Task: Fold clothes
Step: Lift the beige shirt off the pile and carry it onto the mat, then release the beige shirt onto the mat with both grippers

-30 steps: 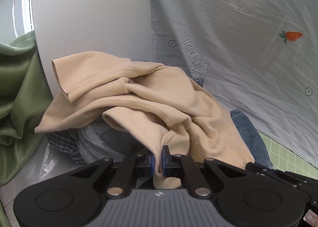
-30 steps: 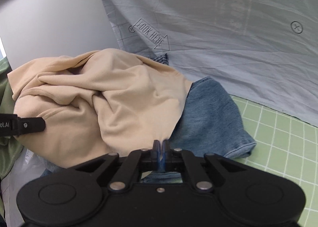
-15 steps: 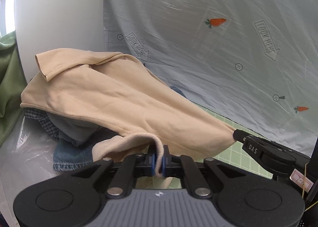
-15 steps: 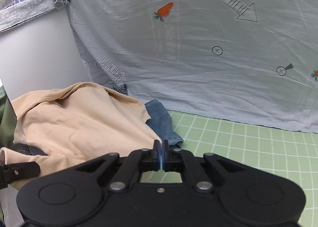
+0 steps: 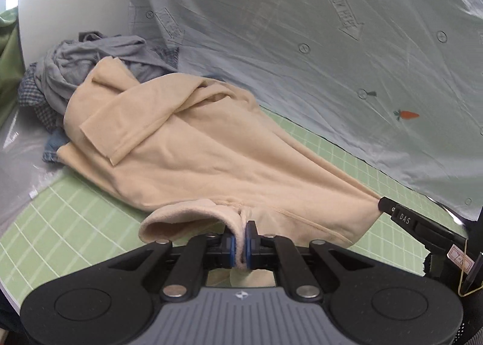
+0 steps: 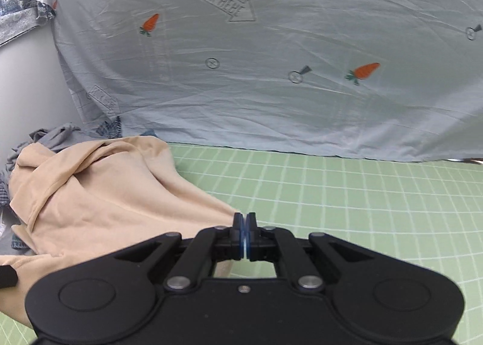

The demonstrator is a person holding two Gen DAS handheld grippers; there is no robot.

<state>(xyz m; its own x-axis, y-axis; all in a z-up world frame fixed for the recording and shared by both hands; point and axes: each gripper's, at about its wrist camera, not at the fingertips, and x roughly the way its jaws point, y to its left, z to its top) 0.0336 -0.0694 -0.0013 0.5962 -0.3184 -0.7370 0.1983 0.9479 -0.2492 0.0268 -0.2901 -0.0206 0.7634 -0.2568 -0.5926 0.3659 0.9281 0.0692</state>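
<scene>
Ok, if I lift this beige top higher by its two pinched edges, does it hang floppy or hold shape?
Probably floppy: the beige top sags and creases between the left tool and right tool. Its fleecy hem curls at the pinch, so it looks thick and unlikely to slip. Its far end lies against the clothes pile and may drag.

Staged recording setup, not a lived-in home: green grid cutting mat (image 6: 347, 194) as worktop, carrot-print sheet (image 6: 271, 73) hung as backdrop, clothes pile (image 5: 99, 58) dumped alongside.

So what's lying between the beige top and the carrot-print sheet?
Bare green grid mat, seen from the right wrist; at far left the beige top reaches the sheet.
</scene>
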